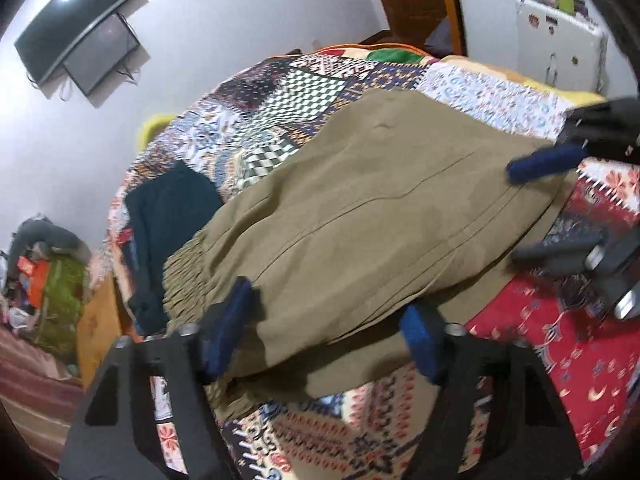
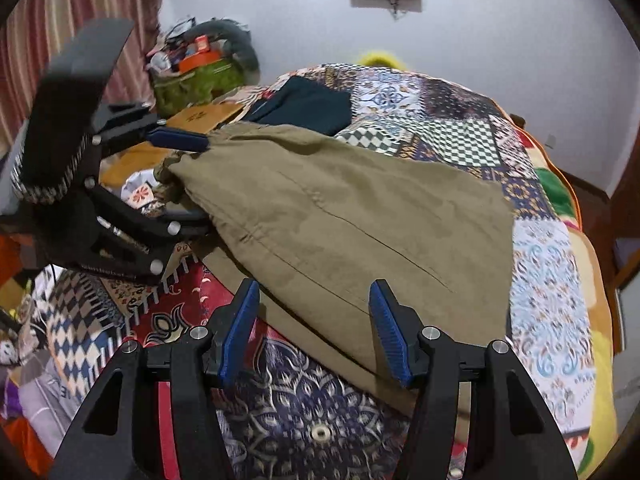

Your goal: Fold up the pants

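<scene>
Olive-khaki pants [image 1: 360,208] lie folded on a patchwork quilt [image 1: 280,92], elastic waistband at the left in the left wrist view. My left gripper [image 1: 328,336] is open, its blue pads straddling the near edge of the pants by the waistband. In the right wrist view the pants [image 2: 360,216] spread across the quilt [image 2: 552,304]. My right gripper [image 2: 316,328] is open at their near edge, its jaws on either side of the cloth. Each gripper shows in the other's view, the right [image 1: 540,204] and the left [image 2: 188,176], both open at the pants' edge.
A folded dark teal garment [image 1: 172,220] lies beyond the waistband, also in the right wrist view [image 2: 308,104]. A cluttered green basket [image 2: 196,76] and a wooden surface [image 2: 204,114] stand off the bed. A white case [image 1: 560,48] is at the back right.
</scene>
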`<state>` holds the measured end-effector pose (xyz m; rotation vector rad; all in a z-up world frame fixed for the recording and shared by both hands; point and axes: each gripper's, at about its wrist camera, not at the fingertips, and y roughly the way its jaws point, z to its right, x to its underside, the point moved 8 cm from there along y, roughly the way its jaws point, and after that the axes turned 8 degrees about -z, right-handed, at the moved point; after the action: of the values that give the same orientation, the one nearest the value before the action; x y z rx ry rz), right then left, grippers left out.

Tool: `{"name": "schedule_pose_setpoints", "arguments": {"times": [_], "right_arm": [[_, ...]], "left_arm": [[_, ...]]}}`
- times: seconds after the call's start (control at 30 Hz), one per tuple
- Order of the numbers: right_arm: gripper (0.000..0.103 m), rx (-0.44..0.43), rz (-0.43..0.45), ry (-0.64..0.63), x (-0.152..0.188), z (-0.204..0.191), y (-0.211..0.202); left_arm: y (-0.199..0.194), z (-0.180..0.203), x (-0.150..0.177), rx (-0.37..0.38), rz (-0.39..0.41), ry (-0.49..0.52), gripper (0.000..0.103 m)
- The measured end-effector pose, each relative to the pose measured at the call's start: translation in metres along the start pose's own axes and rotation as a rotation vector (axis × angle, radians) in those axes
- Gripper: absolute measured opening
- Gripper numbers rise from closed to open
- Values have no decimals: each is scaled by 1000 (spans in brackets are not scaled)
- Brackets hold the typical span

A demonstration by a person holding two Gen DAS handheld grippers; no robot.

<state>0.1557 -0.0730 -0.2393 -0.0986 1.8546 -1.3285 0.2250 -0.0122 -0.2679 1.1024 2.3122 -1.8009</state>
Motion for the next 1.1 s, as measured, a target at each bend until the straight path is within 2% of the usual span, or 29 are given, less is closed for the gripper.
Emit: {"name": "schedule_pose_setpoints", "arguments": {"times": [0.03,0.1,0.17,0.23,0.3,0.33,0.37,0.53,0.67,0.77,0.9,1.1], "right_arm": [[53,8,-7,-17,-1,-2,4],[53,24,-9,-37,-3,-4,8],[47,38,-2,-55,-6,-4,10],[29,53,1,-64,-8,-4,9],[19,61,23,-71,-10,-4,3],[13,70,36,-77,-11,-3,-3],[12,73,39,-80,-11,-4,-6],[10,76,53,-98,-10,-8,-24],[10,60,35,-89,-3,-11,-21],[14,29,-6,-57,5,-11,-12],[19,-22,-26,0,15,-11,-11],[24,-87,-6,86,18,-9,-28]], "left_arm": [[-1,1,-3,16,2,-4,56],[-4,4,-7,64,8,-19,37],[-7,5,-11,84,12,-32,25],[-10,5,-14,79,24,-37,21],[-14,5,-14,79,33,-39,19],[-17,5,-14,83,37,-42,19],[-21,5,-14,92,44,-44,18],[-35,10,-10,113,72,-42,18],[-30,16,1,140,47,-51,19],[-21,17,12,160,11,-81,24],[-24,11,28,195,-1,-144,38],[-41,-12,44,269,17,-252,41]]}}
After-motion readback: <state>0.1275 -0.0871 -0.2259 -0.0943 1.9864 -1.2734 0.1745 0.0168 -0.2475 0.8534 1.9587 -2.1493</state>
